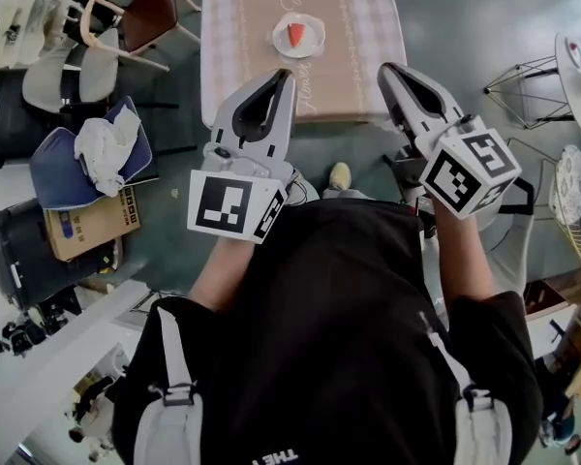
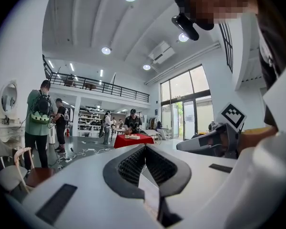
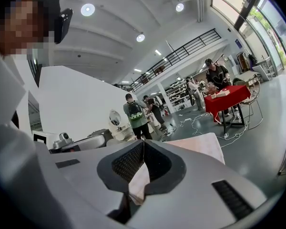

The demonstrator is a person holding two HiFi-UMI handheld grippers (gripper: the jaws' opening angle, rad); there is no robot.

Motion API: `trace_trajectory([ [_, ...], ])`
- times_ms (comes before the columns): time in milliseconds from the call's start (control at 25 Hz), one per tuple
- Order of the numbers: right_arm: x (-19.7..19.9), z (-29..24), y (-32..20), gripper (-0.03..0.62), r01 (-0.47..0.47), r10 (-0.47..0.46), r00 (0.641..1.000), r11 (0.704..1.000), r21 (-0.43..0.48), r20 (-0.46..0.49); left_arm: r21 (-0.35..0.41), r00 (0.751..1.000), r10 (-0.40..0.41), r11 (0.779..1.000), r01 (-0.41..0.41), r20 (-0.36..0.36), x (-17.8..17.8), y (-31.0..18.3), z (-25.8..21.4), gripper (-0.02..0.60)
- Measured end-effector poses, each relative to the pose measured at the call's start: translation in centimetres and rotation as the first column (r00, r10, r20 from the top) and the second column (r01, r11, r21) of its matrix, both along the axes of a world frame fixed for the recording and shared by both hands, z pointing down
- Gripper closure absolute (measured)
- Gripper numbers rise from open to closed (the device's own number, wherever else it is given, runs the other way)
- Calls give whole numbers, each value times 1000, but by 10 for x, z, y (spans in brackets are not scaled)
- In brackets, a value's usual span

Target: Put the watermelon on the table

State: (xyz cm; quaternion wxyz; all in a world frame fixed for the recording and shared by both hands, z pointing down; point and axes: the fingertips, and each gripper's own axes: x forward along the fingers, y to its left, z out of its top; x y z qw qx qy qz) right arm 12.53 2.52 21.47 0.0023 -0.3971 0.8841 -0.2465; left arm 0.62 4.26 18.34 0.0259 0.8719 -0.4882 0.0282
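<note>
**Little Legible Print: 1 Word on a Shirt**

Readable in full only once: white capitals "THE" on the black shirt (image 1: 349, 289), upside down in the head view and cut off by the lower edge.

Black-and-white square coded markers, 1 per visible face, on the cube (image 1: 234, 204) of the left hand-held gripper (image 1: 283, 76) and on that of the right hand-held gripper (image 1: 387, 68). Patterns only, no letters or digits. Same kind of marker visible once more in the left gripper view, on the right one's cube.

Pale cursive lettering along the cloth (image 1: 242, 27) over the desk (image 1: 363, 114), too faint to read.

Dark print on the cardboard box (image 1: 92, 226), too small to make out.
</note>
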Motion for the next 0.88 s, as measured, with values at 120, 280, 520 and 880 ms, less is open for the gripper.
trace_trajectory([
  [120, -2, -4, 2, 576, 11, -11, 1000, 1000, 14, 4, 3, 1000, 0, 1000, 0, -3, -1, 3, -1, 568],
  [280, -6, -6, 4, 576, 19, -19, 1000, 1000, 20, 12, 8, 1000, 1, 1000, -1, 1, -3, 7, -3, 568],
  [520, -10, -6, 6, 576, 22, -22, 1000, 999, 25, 11, 14, 1000, -20, 1000, 20, 0, -13, 6, -4, 568],
  [880, -9, -3, 9, 576, 1, -2, 1000, 1000, -14, -28, 14, 1000, -21, 1000, 21, 1, -13, 6, -2, 568],
])
